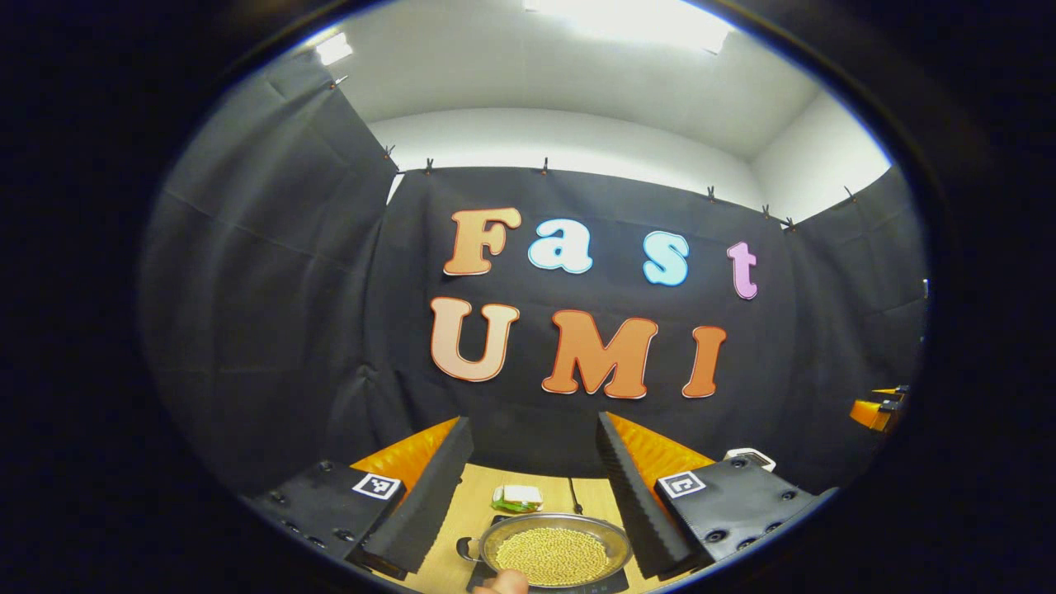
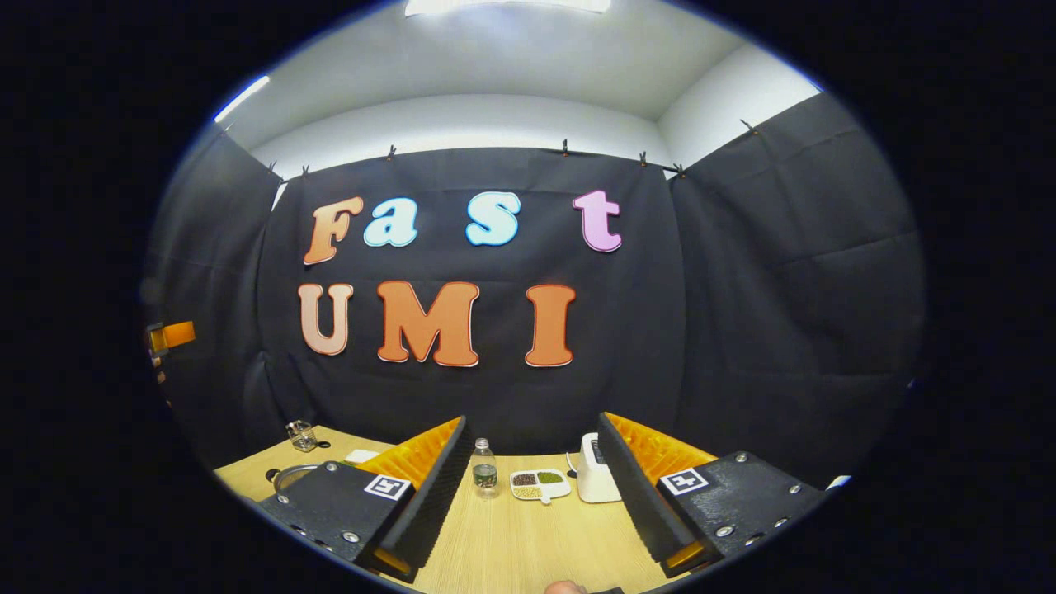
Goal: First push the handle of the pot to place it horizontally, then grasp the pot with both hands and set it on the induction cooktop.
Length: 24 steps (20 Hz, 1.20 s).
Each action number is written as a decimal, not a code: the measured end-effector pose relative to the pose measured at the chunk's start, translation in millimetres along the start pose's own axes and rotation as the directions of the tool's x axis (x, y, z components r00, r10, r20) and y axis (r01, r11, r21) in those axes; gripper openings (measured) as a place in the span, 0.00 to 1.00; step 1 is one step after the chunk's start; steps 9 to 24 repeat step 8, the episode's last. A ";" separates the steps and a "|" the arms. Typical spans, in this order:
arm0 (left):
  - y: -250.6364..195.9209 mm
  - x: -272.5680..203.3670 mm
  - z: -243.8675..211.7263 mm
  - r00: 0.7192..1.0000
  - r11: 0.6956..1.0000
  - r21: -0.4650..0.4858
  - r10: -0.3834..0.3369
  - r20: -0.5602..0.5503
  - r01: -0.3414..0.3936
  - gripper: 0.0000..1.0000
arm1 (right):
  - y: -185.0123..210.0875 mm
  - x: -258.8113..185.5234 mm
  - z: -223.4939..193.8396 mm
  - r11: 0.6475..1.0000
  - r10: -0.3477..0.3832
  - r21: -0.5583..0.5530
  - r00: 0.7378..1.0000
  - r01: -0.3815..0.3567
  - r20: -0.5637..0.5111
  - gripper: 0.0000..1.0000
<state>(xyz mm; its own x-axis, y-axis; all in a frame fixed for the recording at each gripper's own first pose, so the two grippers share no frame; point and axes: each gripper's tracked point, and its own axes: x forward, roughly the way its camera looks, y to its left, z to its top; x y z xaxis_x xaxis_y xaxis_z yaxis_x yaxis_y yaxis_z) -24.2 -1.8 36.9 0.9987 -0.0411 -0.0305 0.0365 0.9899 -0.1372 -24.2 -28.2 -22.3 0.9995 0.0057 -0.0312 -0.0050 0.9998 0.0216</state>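
The pot, full of small yellow beans, sits on the cooktop on the surface, between the released left claw fingers, untouched. The right claw is released above bare surface, with a bottle, a tray and a white appliance beyond it.

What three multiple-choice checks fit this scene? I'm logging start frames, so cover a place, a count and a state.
1. The pot lies
A. between the left gripper's fingers, ahead
B. on the floor
C. on a shelf

2. The divided dish has how many fillings?
A. one
B. three
C. six

3. The right gripper is
A. shut on the bottle
B. shut on the dish
C. open

Answers: 1 A, it is framed by the left gripper; 2 B, three separate heaps; 3 C, fingers spread, holding nothing.
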 end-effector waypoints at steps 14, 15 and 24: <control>-4.8 -3.7 1.3 1.000 1.000 0.002 -0.013 -0.006 0.013 0.98 | -16.5 -8.2 -2.3 1.000 -0.004 0.009 1.000 0.003 0.008 0.94; -4.8 -3.7 1.3 1.000 1.000 0.002 -0.013 -0.006 0.013 0.98 | -16.5 -8.2 -2.3 1.000 -0.004 0.009 1.000 0.003 0.008 0.94; -4.8 -3.7 1.3 1.000 1.000 0.002 -0.013 -0.006 0.013 0.98 | -16.5 -8.2 -2.3 1.000 -0.004 0.009 1.000 0.003 0.008 0.94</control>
